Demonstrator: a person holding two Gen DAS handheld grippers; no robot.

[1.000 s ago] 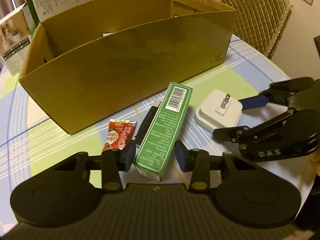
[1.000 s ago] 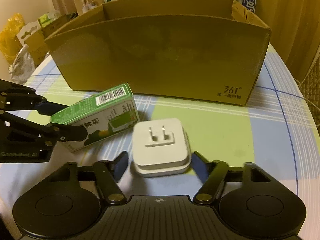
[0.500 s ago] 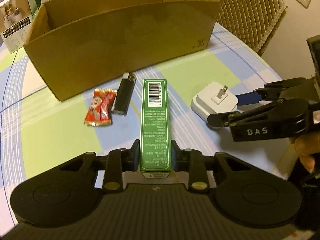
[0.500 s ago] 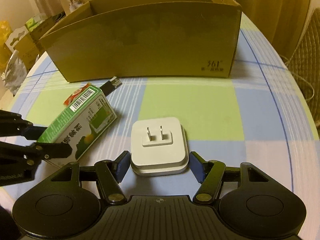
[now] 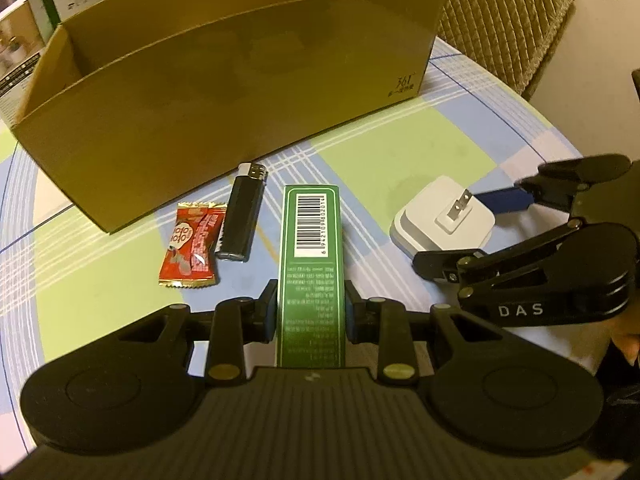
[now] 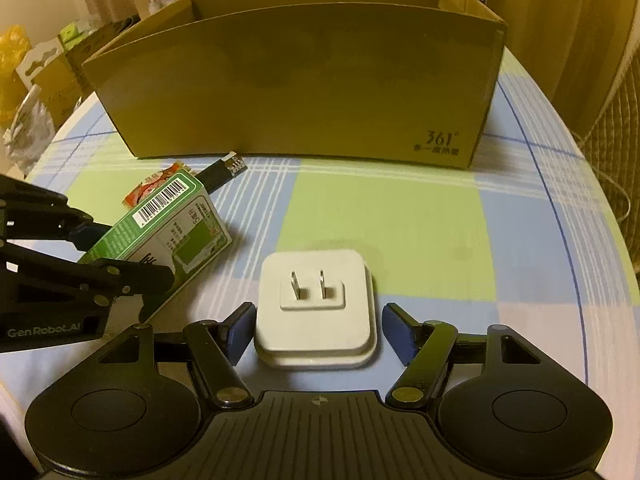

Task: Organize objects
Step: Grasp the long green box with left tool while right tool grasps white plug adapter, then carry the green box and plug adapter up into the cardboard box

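From the left wrist camera, the left gripper (image 5: 311,312) is clamped on a long green box (image 5: 311,264), its two pads pressed against the box's long sides near the near end; the barcode face points up and the box runs straight away from the camera. Left of the box, on the checked tablecloth (image 5: 400,152), lie a black lighter (image 5: 241,218) and a red candy wrapper (image 5: 191,252), edges touching or nearly so. Behind them stands an open cardboard box (image 5: 240,92). To the right, the right gripper (image 5: 464,232) straddles a white plug adapter (image 5: 444,222) lying prongs up.

From the right wrist camera, the right gripper (image 6: 316,330) is spread wide — its blue pads sit on either side of the white plug adapter (image 6: 316,308) with a gap on each side, gripping nothing. The adapter rests flat on the tablecloth (image 6: 400,216). At left, the left gripper (image 6: 120,256) holds the green box (image 6: 168,232), tilted, its far end raised. The lighter (image 6: 222,170) and candy wrapper (image 6: 154,186) peek out behind it, in front of the cardboard box (image 6: 304,92).
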